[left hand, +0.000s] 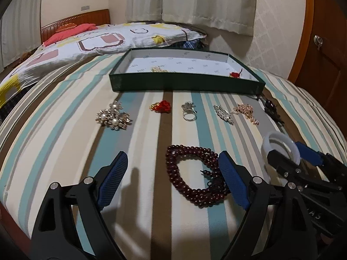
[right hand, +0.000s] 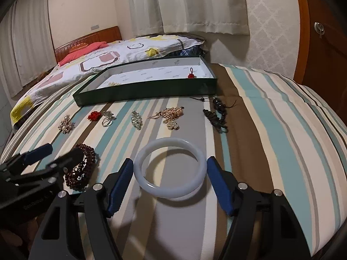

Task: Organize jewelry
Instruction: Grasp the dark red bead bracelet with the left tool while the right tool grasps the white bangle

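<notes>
Striped bedding (right hand: 271, 112) in teal, cream, brown and grey covers the bed where I work, with pale curtains (right hand: 195, 4) hanging behind it and a patterned quilt (left hand: 91, 41) bunched toward the wooden headboard (left hand: 76, 20).

A shallow dark green cardboard tray with a white printed lining (left hand: 186, 84) sits on the far part of the bedding, holding a small gold piece (left hand: 159, 69) and a red ornament (left hand: 235, 74).

On the bedding in front of the tray lies a row: a pearl-and-crystal brooch cluster (left hand: 113, 117), a red knotted charm (left hand: 161, 106), a silver ring with a flower top (left hand: 189, 111), a clear rhinestone clip (left hand: 223, 113), a rose-gold chain (left hand: 246, 112) and a dark braided cord with black beads (right hand: 218, 114).

My left gripper (left hand: 173, 175) stands wide apart over the dark red wooden bead strand (left hand: 195, 179), which is coiled on the bedding with its right side against the inside of my right-hand blue pad (left hand: 233, 182); nothing is clamped.

My right gripper (right hand: 169, 173) has its jaws apart around the translucent white jade-like bangle (right hand: 170, 170), which lies flat between the pads; small gaps show on both sides.
</notes>
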A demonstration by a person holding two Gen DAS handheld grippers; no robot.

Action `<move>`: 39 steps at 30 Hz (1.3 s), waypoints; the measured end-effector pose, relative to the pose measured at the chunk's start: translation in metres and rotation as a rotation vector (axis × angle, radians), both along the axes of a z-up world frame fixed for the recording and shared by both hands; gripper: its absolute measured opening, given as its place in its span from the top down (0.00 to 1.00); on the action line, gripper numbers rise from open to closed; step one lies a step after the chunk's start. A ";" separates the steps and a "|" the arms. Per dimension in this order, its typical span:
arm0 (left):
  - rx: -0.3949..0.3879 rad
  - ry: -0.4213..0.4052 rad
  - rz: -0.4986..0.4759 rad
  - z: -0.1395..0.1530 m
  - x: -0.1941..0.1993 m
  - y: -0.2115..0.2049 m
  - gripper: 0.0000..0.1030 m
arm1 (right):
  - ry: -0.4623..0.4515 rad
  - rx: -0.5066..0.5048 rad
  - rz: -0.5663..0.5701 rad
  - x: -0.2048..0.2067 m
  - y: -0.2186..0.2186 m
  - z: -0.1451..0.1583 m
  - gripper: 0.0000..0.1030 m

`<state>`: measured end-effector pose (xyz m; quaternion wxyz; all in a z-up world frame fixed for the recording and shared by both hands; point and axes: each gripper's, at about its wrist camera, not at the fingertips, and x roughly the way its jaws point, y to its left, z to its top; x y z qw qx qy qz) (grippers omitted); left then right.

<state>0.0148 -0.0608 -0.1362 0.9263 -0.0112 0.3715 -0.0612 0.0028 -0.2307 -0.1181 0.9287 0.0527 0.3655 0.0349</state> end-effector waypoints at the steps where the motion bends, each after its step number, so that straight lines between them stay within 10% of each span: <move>1: 0.007 0.007 -0.004 -0.002 0.001 -0.002 0.19 | 0.000 0.001 -0.002 0.000 -0.001 0.000 0.34; 19: 0.026 0.057 -0.036 -0.009 0.007 -0.011 0.25 | -0.005 0.006 -0.005 0.003 -0.006 0.001 0.34; 28: 0.042 0.032 -0.067 -0.007 0.004 -0.011 0.75 | -0.007 0.005 -0.002 0.002 -0.005 0.002 0.34; 39: 0.017 0.020 -0.073 -0.004 0.002 -0.007 0.83 | -0.014 -0.001 0.003 0.001 -0.001 0.004 0.34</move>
